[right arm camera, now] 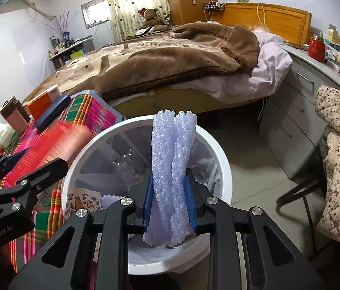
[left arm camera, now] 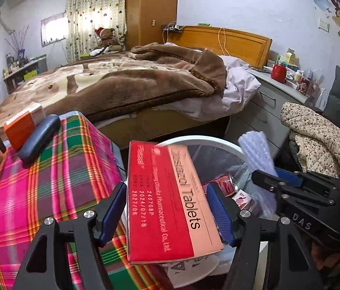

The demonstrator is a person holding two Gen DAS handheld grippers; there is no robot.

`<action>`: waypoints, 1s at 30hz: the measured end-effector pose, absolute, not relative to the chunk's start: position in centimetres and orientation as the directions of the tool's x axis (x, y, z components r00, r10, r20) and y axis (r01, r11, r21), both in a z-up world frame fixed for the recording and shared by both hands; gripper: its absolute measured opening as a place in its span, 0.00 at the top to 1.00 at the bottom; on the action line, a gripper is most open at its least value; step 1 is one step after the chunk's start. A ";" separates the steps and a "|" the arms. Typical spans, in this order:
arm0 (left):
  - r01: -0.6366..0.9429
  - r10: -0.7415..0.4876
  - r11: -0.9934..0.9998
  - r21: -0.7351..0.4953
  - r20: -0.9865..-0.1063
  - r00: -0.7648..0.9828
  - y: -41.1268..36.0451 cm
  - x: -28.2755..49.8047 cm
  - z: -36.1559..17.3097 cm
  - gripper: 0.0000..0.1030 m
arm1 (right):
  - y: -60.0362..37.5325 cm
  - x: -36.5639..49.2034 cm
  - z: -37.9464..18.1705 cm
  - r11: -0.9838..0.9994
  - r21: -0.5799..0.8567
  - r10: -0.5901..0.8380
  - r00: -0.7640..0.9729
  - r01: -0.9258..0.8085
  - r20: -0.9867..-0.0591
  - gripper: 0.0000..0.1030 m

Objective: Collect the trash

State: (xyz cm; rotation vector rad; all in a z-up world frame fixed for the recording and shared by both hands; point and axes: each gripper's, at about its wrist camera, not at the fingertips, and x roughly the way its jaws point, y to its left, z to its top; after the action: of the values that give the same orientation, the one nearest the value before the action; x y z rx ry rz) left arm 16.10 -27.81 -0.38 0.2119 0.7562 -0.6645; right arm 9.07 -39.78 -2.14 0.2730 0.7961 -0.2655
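Foam netting (right arm camera: 173, 181) is clamped upright in the right hand-held gripper (right arm camera: 170, 207), bin (right arm camera: 220, 149) straight below; left hand-held gripper (left arm camera: 167, 215), jaws apart, has the tablet box (left arm camera: 170, 200) slipping loose over the rim.

In the right wrist view the tablet box (right arm camera: 59, 142) is a motion-blurred red smear. The foam netting (right arm camera: 172, 181) hides part of the trash bin's (right arm camera: 220, 159) inside. The far shelf's bottles (right arm camera: 59, 46) are too small to identify.

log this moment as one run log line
left hand-held gripper: open, tablet box between fingers | right hand-held gripper: shut on foam netting | both over bin
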 end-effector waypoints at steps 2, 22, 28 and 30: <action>0.628 -0.477 0.777 -0.040 -0.689 0.546 -28.0 16.1 -0.4 0.33 | -39.9 9.0 -2.2 0.933 0.133 -0.137 0.671 0.335 -0.729 0.72; 0.554 -0.454 0.830 -0.063 -0.654 0.605 -24.0 15.3 1.0 0.24 | -38.6 7.8 -0.7 0.929 0.127 -0.172 0.710 0.347 -0.683 0.45; 0.531 -0.444 0.845 -0.057 -0.629 0.638 -22.3 14.1 1.9 0.24 | -37.7 7.3 -0.3 0.929 0.137 -0.171 0.726 0.344 -0.666 0.45; 0.519 -0.432 0.853 -0.048 -0.623 0.652 -21.8 13.6 2.1 0.24 | -37.2 6.9 -0.1 0.929 0.132 -0.179 0.732 0.346 -0.657 0.45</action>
State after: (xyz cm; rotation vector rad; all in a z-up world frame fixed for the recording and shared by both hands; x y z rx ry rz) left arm 13.63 -21.77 2.13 0.1389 0.6697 -0.5419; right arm 6.87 -37.19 -0.12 0.2539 0.6925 -0.2921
